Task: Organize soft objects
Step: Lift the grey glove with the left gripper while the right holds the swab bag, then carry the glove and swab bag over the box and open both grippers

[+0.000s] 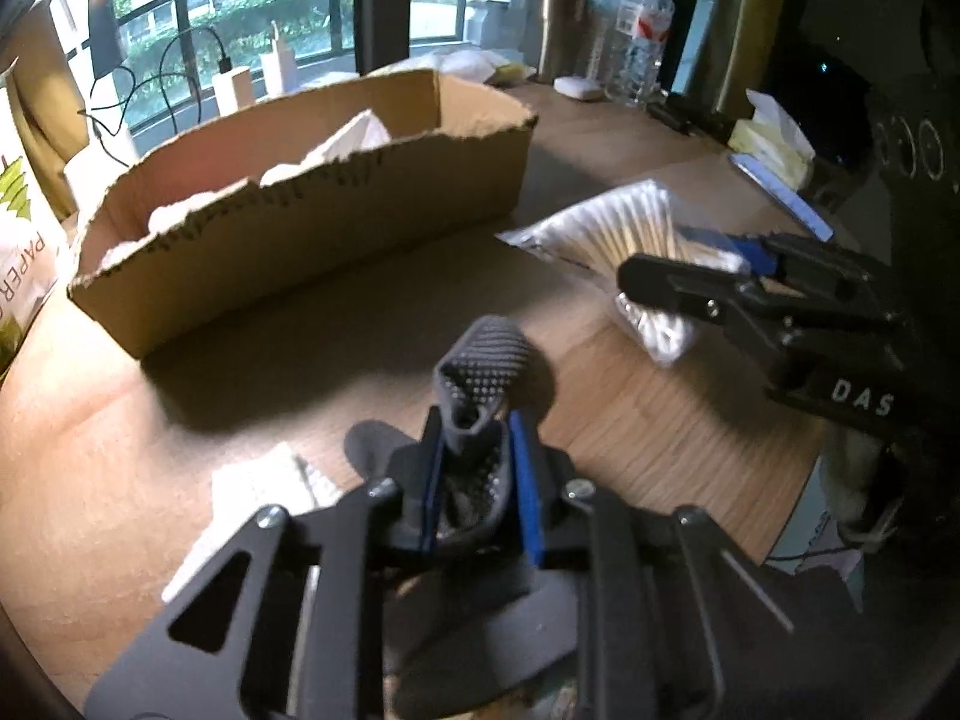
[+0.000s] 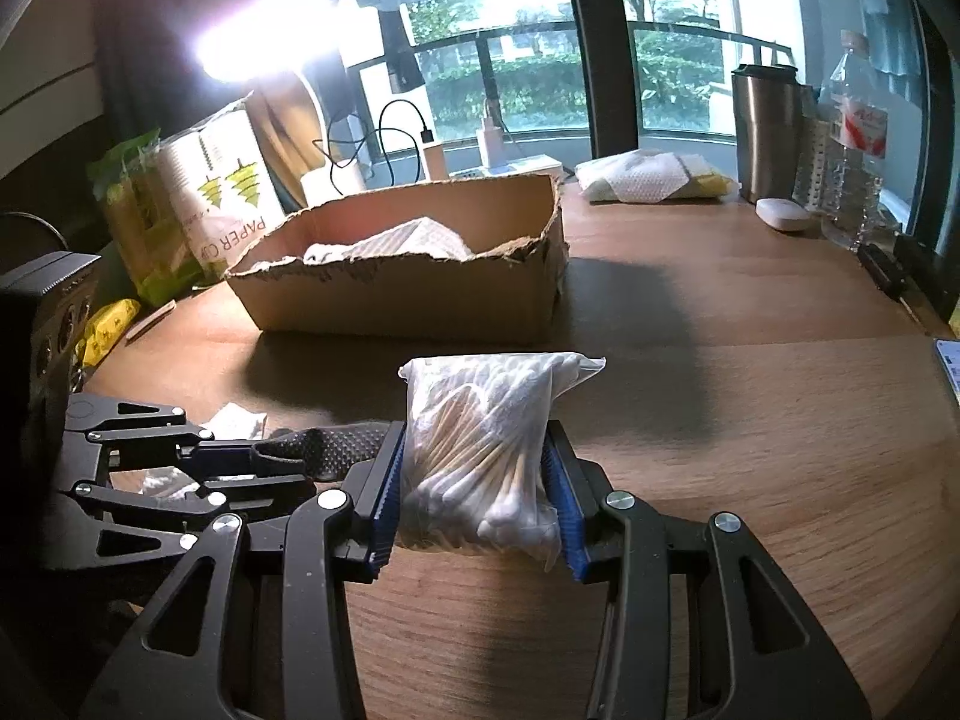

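Observation:
My left gripper [image 1: 474, 450] is shut on a dark grey dotted glove [image 1: 483, 360], held just above the wooden table [image 1: 300, 372]; it also shows at the left of the right wrist view [image 2: 288, 450]. My right gripper [image 2: 477, 474] is shut on a clear bag of cotton swabs [image 2: 480, 444]; in the left wrist view the right gripper [image 1: 720, 276] holds the bag [image 1: 618, 222] at the right. An open torn cardboard box [image 1: 288, 240] [image 2: 408, 294] with white soft items inside stands beyond both.
White tissue pieces [image 1: 258, 480] lie on the table near my left gripper. A paper-cup pack [image 2: 222, 192], steel tumbler [image 2: 768, 132], water bottle [image 2: 852, 144], white case [image 2: 783, 213] and tissue packs [image 2: 654, 177] line the far edge. The table edge [image 1: 798, 504] is at right.

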Motion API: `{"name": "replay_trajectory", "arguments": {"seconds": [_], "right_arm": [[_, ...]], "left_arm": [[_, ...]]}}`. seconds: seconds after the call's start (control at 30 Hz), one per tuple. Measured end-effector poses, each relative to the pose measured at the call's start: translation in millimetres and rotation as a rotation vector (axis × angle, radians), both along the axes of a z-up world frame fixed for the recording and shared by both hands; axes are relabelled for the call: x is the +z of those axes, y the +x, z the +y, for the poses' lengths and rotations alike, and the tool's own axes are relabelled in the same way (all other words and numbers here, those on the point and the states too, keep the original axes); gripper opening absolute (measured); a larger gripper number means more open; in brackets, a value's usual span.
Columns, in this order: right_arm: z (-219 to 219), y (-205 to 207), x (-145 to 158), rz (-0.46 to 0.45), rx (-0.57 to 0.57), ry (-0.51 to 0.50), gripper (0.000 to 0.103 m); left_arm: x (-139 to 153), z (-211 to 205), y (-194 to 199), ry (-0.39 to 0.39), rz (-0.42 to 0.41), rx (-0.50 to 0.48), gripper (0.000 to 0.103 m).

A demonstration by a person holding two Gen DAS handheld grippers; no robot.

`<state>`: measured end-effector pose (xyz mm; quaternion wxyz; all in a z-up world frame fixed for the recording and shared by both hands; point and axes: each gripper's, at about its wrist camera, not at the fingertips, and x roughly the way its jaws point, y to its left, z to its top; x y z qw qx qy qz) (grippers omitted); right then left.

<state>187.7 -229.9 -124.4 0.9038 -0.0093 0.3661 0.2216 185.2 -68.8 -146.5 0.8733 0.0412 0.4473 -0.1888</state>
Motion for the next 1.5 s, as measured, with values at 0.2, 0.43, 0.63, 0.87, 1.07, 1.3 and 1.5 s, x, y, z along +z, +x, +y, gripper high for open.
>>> {"name": "replay_trajectory", "arguments": {"seconds": [0.2,0.43,0.63,0.87,1.07,1.3,1.5], "right_arm": [[0,3,14,-0.023,0.002,0.005,0.045],[1,11,32,-0.046,0.004,0.006,0.045],[3,19,45,-0.058,0.008,0.001,0.045],[7,33,58,-0.07,0.013,-0.003,0.045],[11,44,64,-0.072,0.015,-0.009,0.045],[17,57,71,-0.077,0.019,-0.023,0.045],[19,71,73,-0.078,0.015,-0.026,0.045]], "left_arm": [[23,6,4,-0.036,-0.032,0.016,0.021],[51,12,8,-0.076,-0.083,0.036,0.021],[73,23,16,-0.121,-0.139,0.067,0.021],[92,38,29,-0.167,-0.197,0.114,0.021],[101,45,43,-0.182,-0.236,0.129,0.021],[105,49,58,-0.176,-0.269,0.14,0.021],[102,52,72,-0.184,-0.28,0.142,0.021]]}}
